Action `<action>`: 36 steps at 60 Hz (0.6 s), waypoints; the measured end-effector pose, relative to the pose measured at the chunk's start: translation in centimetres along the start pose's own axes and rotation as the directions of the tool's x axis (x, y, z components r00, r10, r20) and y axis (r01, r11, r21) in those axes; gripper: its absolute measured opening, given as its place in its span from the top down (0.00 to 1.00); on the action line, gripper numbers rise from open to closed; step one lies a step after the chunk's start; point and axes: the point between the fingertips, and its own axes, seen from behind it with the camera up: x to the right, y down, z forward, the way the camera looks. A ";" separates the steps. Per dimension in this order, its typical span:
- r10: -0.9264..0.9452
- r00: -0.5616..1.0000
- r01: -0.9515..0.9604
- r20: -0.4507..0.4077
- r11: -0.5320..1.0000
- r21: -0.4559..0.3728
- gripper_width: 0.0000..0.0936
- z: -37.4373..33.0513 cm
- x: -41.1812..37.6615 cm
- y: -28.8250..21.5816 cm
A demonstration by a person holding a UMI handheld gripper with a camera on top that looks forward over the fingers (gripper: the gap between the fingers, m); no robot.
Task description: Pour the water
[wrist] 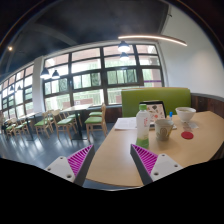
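Observation:
My gripper (112,158) is open and empty, its two fingers with magenta pads (79,158) spread wide above the near end of a light wooden table (115,145). Beyond the right finger stand a small cup (164,128), a white bowl-like vessel (186,115) and a bottle or small upright container (143,122). All of these are well ahead of the fingertips. Nothing is between the fingers.
A green bench seat (140,100) stands behind the table. A paper or napkin (125,124) lies on the table. Rows of tables and green chairs (95,120) fill the room to the left beneath large windows. The dark floor lies left of the table.

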 end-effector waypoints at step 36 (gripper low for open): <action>-0.029 0.997 0.032 -0.070 0.998 0.046 0.14 6.5 5.8 -2.1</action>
